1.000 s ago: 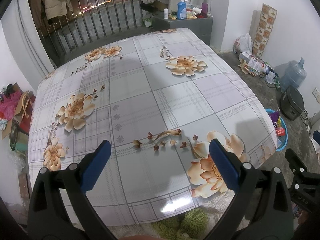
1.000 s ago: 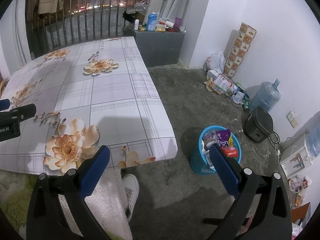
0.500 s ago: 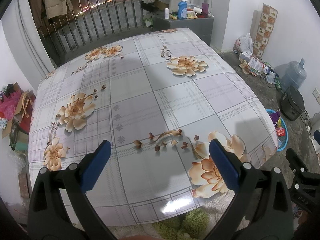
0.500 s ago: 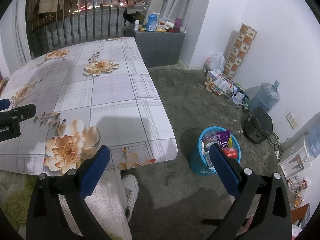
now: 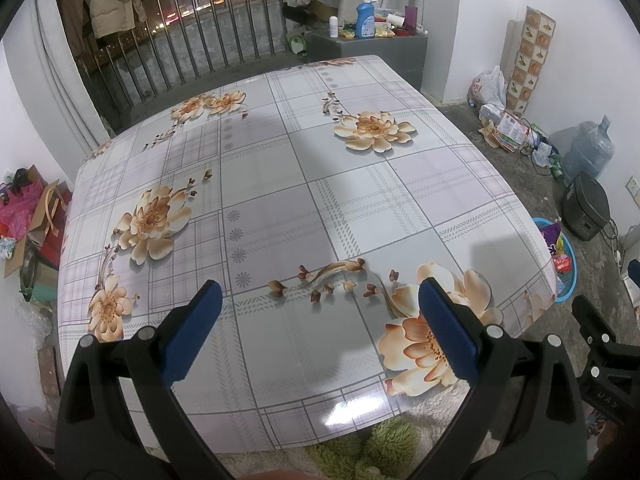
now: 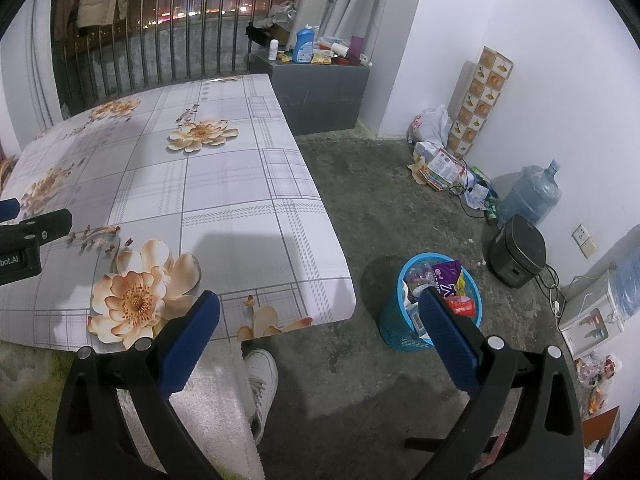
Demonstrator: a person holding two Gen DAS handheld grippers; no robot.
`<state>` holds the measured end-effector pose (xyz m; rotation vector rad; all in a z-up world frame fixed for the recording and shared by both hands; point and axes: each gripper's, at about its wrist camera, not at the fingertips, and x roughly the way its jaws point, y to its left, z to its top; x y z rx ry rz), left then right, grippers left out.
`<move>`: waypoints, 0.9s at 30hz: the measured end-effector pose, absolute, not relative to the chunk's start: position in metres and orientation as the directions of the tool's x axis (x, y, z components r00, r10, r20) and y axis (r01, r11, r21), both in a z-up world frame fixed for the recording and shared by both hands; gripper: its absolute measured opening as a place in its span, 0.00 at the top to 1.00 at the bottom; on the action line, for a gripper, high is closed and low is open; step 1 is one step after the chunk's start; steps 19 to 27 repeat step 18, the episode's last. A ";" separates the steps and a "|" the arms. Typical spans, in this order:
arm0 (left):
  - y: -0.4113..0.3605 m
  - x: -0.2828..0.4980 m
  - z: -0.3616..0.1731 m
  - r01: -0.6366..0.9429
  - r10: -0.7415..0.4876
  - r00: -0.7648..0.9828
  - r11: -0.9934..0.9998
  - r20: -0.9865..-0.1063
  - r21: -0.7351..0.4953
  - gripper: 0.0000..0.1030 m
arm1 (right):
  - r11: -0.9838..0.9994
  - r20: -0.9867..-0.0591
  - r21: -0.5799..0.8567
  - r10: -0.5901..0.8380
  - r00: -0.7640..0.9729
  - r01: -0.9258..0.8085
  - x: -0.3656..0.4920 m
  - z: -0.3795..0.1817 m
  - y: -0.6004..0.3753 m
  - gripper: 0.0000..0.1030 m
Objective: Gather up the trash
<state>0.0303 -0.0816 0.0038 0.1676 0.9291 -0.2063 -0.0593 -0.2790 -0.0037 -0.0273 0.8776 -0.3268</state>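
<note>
Blue mesh bin (image 6: 404, 330) stands upright on the concrete floor, just beside the tabletop corner. It is filled to the rim with trash (image 6: 448, 280): purple wrapper, red packet, clear plastic.

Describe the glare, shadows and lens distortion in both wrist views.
Left wrist view: a white glare patch sits on the glossy tablecloth near its front edge, soft shadows cross its right side, and the fisheye bows the table edges. Right wrist view: a blocky shadow lies on the cloth near the corner, the blue trash basket casts one leftward, and dark vignetting rings the corners.
</note>
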 end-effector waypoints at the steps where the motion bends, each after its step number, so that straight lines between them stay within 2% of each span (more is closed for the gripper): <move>1: -0.082 0.030 0.004 0.247 -0.104 0.582 0.967 -0.807 0.054 0.09 | 0.950 -0.750 -0.156 -0.292 0.594 0.270 -0.059 -0.003 -0.279 0.06; 27: -0.082 0.030 0.004 0.247 -0.101 0.581 0.968 -0.808 0.056 0.09 | 0.950 -0.749 -0.157 -0.292 0.595 0.269 -0.059 -0.004 -0.279 0.06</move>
